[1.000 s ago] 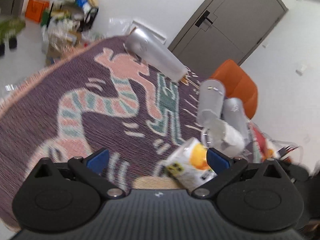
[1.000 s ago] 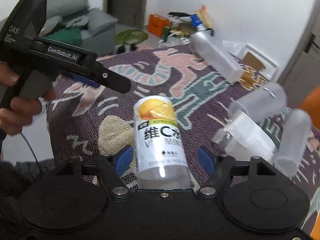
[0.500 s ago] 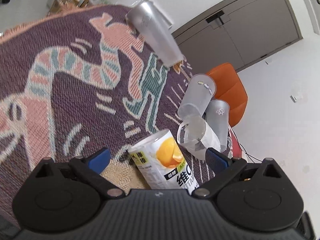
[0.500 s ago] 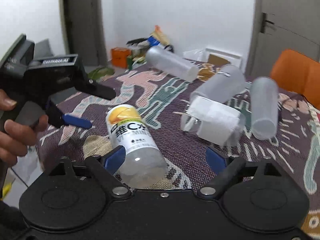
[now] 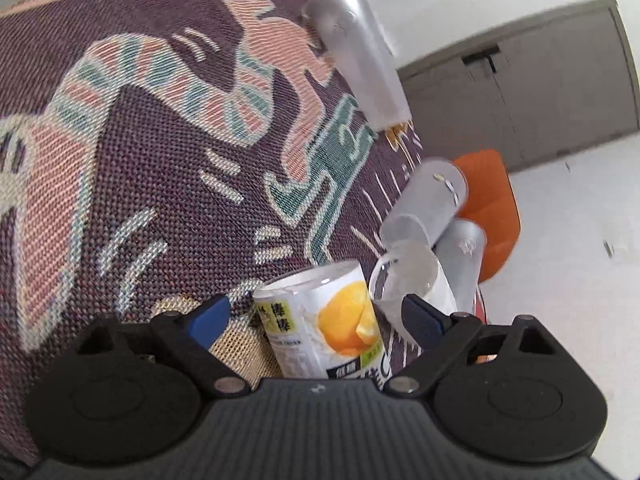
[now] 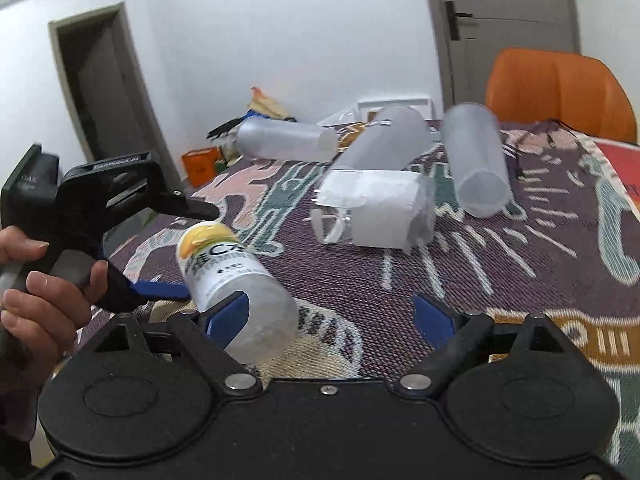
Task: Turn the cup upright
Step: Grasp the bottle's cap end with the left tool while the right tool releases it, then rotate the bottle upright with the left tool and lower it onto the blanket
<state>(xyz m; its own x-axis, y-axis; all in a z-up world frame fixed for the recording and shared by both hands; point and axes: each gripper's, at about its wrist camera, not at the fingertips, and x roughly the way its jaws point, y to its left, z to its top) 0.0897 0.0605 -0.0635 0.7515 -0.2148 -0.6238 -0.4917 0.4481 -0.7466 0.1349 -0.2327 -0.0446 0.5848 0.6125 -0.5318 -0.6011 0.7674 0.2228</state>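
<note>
On the cup (image 5: 328, 320) you can read green Chinese characters "棒棒" beside the orange picture, and lower down "低糖" on a dark band; the fine print under them is too small to read. From your right wrist view the same cup (image 6: 224, 268) shows a large "C" and part of "VITAMIN" in grey letters. Your left claw (image 6: 120, 192) carries "GenRobot.AI" in white on its top arm and "DAS" on the block behind it.
</note>
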